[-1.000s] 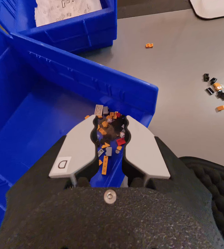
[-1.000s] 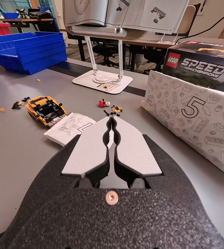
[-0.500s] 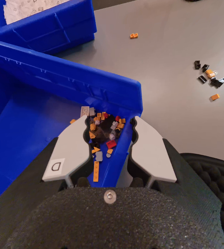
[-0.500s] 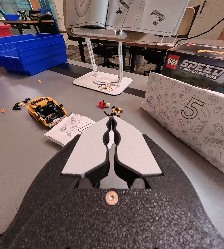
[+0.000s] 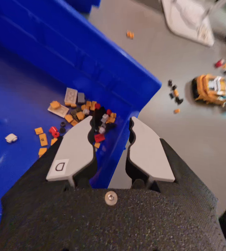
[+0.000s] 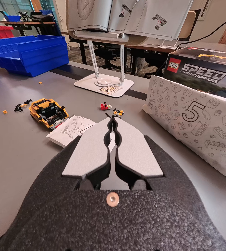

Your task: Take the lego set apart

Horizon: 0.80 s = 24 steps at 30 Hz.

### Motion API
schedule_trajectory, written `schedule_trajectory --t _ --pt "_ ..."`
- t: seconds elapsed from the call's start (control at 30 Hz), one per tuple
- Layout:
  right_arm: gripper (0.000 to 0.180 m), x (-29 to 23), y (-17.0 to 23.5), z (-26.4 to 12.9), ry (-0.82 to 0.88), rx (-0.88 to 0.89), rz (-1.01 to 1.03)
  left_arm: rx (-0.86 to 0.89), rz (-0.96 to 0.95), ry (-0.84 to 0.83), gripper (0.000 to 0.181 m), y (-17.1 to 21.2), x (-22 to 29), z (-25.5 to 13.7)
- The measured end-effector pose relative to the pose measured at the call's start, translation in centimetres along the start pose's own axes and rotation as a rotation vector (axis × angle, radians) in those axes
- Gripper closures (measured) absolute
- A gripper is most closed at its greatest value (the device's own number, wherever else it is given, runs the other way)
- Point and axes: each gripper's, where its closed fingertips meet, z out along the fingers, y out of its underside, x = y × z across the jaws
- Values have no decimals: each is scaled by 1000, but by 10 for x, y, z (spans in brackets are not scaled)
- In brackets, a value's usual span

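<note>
The left gripper (image 5: 110,119) hangs with its fingers (image 5: 75,144) spread wide and nothing between them, straddling the corner wall of the blue bin (image 5: 109,70): one finger is over the bin's inside, the other over the grey surface (image 5: 164,135) outside it. Just beyond the inner finger, in the bin's corner, lies a heap of loose bricks (image 5: 93,115) in orange, grey, black and red, with a few more scattered farther across the bin floor. Outside the bin, the partly stripped yellow car (image 5: 210,91) sits well apart from the corner, with a small cluster of black pieces (image 5: 174,93) between it and the bin wall; this side of the view is blurred. The right gripper (image 6: 112,119) hovers over the surface with its fingers (image 6: 93,146) pressed nearly together at the tips, gripping nothing. A flat paper bag (image 6: 70,130) lies just under and beyond those tips, its far edge touching the yellow car (image 6: 48,112). To the car's right lie a red piece (image 6: 104,106) and tiny mixed parts (image 6: 117,112), and farther right a large numbered paper bag (image 6: 193,122) leans on the set box (image 6: 199,67). Behind the car stands a white book stand (image 6: 104,82) holding open instructions.
</note>
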Motion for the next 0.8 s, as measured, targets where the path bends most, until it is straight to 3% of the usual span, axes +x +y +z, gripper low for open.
schedule_trajectory --t 0.03,0.13,0.27,0.43,0.6,0.8 --pt "180 0 0 0 0 -1 -1 -34 10 7 128 4 2 2" --pt "180 0 0 0 0 -1 0 -76 46 47 136 7 12 1" --pt "180 0 1 0 3 -2 0 -2 114 63 131 -5 31 -6" --pt "180 0 2 1 1 -8 1 82 426 -4 160 -18 80 -14" --pt "180 0 1 1 1 -4 -1 -26 537 156 161 6 138 36" --pt "180 2 -1 -1 6 5 0 -178 617 137 158 33 157 90"
